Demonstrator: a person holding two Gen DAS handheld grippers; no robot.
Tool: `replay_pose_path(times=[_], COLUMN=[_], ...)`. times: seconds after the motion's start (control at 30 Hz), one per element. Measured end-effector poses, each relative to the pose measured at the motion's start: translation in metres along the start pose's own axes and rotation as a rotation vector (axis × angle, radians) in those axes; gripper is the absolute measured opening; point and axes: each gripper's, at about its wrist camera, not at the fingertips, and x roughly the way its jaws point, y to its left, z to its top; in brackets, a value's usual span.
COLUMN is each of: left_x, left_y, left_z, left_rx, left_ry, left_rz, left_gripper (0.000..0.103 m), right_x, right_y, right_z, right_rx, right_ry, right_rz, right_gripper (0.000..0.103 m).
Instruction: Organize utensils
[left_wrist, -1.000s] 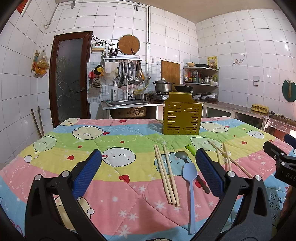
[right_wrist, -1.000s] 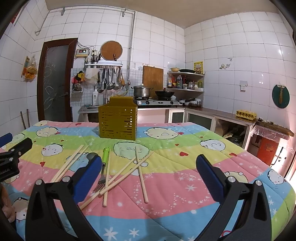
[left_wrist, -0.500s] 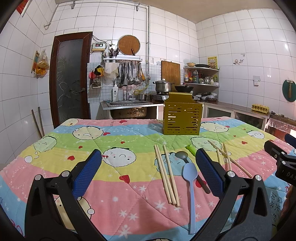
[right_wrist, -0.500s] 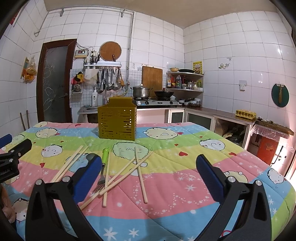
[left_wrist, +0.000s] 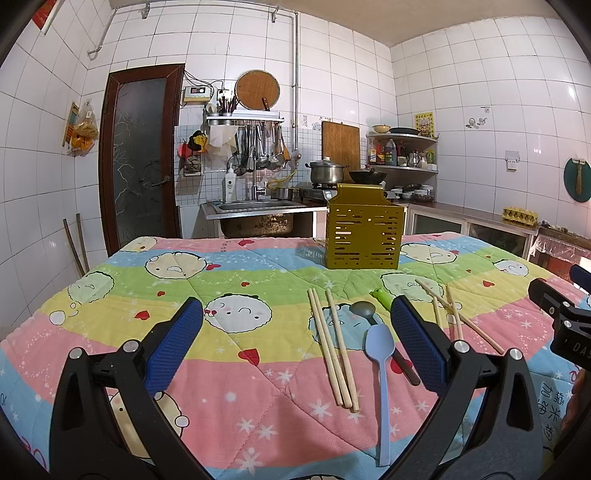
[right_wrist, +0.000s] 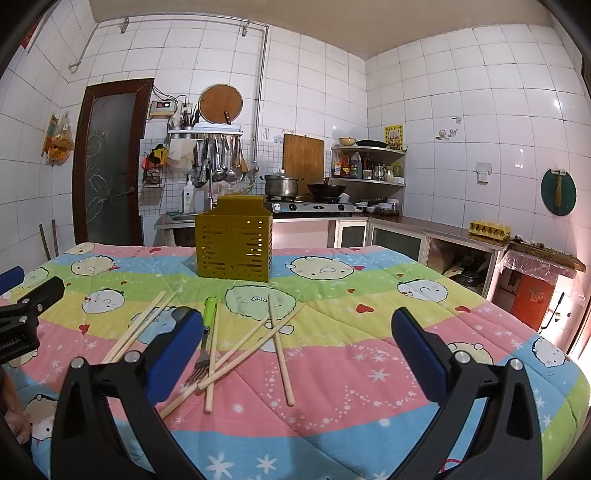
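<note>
While both tongs hover wide open and empty, utensils lie scattered on the cartoon-print quilt (left_wrist: 229, 280).
From left: left gripper (left_wrist: 295, 343), 3 wooden chopsticks (left_wrist: 334, 347), pale blue plastic spoon (left_wrist: 380, 354), green-handled fork (right_wrist: 206, 332), right gripper (right_wrist: 297, 347); the perforated yellow metal caddy (left_wrist: 362, 236) stands behind.

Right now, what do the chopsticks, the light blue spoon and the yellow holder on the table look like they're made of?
Chopsticks: probably bamboo or light wood, judging by the pale tan, matte, unpainted sticks.
Light blue spoon: likely plastic, with one uniform pastel colour, a soft sheen and a thin one-piece handle.
Yellow holder: thin, flat walls with punched slots and an even mustard coat suggest painted sheet metal, though moulded plastic is possible.
</note>
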Motion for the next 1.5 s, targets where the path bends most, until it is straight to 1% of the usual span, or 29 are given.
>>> replay_pose_path(times=[0.53,0.93,1.17,1.23,1.37,1.5], left_x=[0.000,0.002,0.000,0.004,0.009,0.026], left_y=[0.000,0.003,0.002,0.000,0.006,0.011], left_z=[0.000,0.000,0.004,0.000,0.002,0.009], left_rx=[0.002,0.003,0.010,0.011,-0.006,-0.012], left_ry=[0.001,0.003,0.013,0.019,0.053,0.147], left_rz=[0.000,0.001,-0.002,-0.004,-0.003,-0.014], left_gripper=[0.098,0.098,0.098,0.098,0.098,0.098], right_x=[0.000,-0.005,-0.001,0.001,0.006,0.014], right_y=[0.000,0.000,-0.006,-0.007,-0.008,-0.010], right_z=[0.000,0.001,-0.001,-0.001,-0.001,0.004], right_rx=[-0.002,-0.002,0.026,0.029,0.036,0.041], right_ry=[0.000,-0.025,-0.008,0.004,0.039,0.085], right_rz=[0.001,0.002,0.017,0.021,0.036,0.055], right_gripper=[0.099,0.099,0.099,0.099,0.099,0.099])
